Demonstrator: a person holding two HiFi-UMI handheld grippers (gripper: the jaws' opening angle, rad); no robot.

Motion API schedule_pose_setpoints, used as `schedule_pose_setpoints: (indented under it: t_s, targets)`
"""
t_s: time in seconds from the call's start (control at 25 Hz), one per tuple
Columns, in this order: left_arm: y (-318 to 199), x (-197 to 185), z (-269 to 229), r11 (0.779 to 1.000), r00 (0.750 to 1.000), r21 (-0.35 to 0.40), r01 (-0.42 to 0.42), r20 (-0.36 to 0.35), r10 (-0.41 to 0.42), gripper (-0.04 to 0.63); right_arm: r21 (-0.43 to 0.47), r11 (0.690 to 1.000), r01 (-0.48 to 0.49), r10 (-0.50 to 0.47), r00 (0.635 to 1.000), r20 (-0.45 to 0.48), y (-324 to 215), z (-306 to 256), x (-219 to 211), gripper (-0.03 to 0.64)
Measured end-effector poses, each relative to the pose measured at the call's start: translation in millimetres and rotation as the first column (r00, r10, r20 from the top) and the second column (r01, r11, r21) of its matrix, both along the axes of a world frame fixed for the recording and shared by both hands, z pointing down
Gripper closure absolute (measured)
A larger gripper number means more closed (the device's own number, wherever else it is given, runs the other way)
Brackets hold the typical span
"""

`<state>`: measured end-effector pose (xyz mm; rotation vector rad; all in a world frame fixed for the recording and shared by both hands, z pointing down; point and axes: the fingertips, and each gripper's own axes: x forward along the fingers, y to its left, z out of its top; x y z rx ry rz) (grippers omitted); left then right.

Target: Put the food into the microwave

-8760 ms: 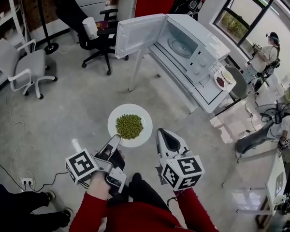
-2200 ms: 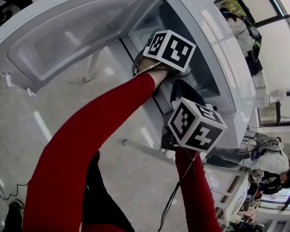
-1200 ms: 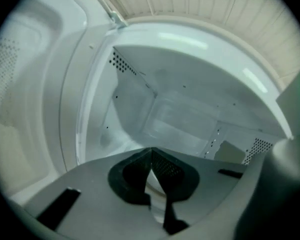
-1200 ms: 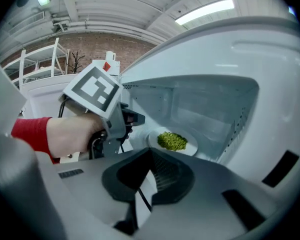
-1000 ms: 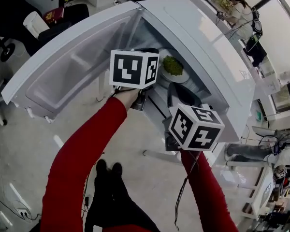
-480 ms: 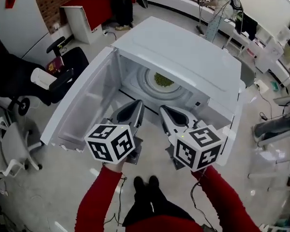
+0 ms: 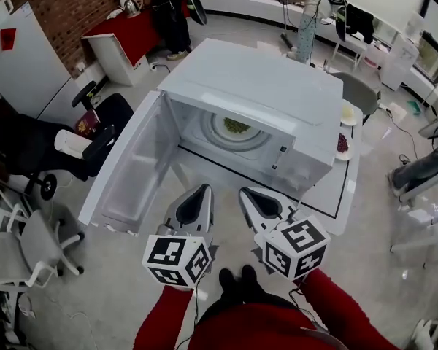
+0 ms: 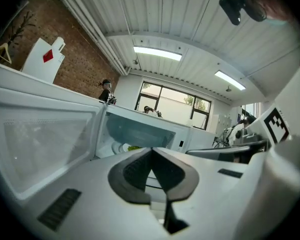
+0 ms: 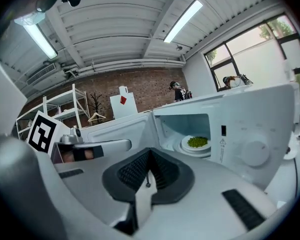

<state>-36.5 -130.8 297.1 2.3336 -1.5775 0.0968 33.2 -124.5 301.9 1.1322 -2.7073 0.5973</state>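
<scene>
The white microwave (image 7: 263,93) stands with its door (image 7: 128,173) swung wide to the left. Inside, on the turntable, sits the white plate of green peas (image 7: 236,127), also seen in the left gripper view as the plate (image 8: 131,147) and in the right gripper view as the plate (image 9: 197,143). My left gripper (image 7: 202,189) and right gripper (image 7: 245,192) hover side by side in front of the cavity, well back from it. Both are shut with nothing between the jaws: left gripper (image 8: 151,152), right gripper (image 9: 150,153).
The microwave rests on a white table (image 7: 328,210); two small dishes (image 7: 346,112) (image 7: 342,143) lie to its right. Office chairs (image 7: 29,250) stand on the left, a red table (image 7: 139,28) at the back, and people stand by the far windows.
The left gripper carried the plate of peas into the microwave, let go of it and drew out. Both grippers have since backed away and now sit lower in front of the open door.
</scene>
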Motion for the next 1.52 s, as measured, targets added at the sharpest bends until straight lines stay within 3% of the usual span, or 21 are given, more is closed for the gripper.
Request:
schedule_pose_setpoints:
  t_s: [0.16, 0.44, 0.64, 1.0, 1.52]
  targets:
    - [22.4, -3.3, -5.5, 0.999, 0.998, 0.039, 0.016, 0.054, -0.018, 0.586, 0.013, 0.999, -0.030, 0.030, 0.999, 0.016, 16.0, -3.7, 14.6, 0.603]
    - [57.3, -11.4, -10.5, 0.995, 0.995, 0.078, 0.055, 0.074, -0.061, 0.586, 0.048, 0.998, -0.032, 0.030, 0.999, 0.043, 32.6, -12.1, 28.1, 0.603]
    - [70.4, -25.2, -16.1, 0.990, 0.991, 0.084, 0.114, 0.061, -0.120, 0.586, 0.089, 0.996, -0.004, -0.003, 0.997, 0.077, 37.3, -21.8, 29.2, 0.603]
    - [78.3, -34.9, -24.5, 0.972, 0.975, 0.120, 0.204, 0.059, -0.212, 0.586, 0.150, 0.985, 0.081, -0.088, 0.995, 0.037, 34.5, -30.5, 15.1, 0.603]
    - [82.5, -41.9, -24.1, 0.966, 0.969, 0.114, 0.234, 0.052, -0.241, 0.586, 0.175, 0.981, 0.085, -0.089, 0.996, 0.015, 33.3, -32.2, 10.8, 0.603]
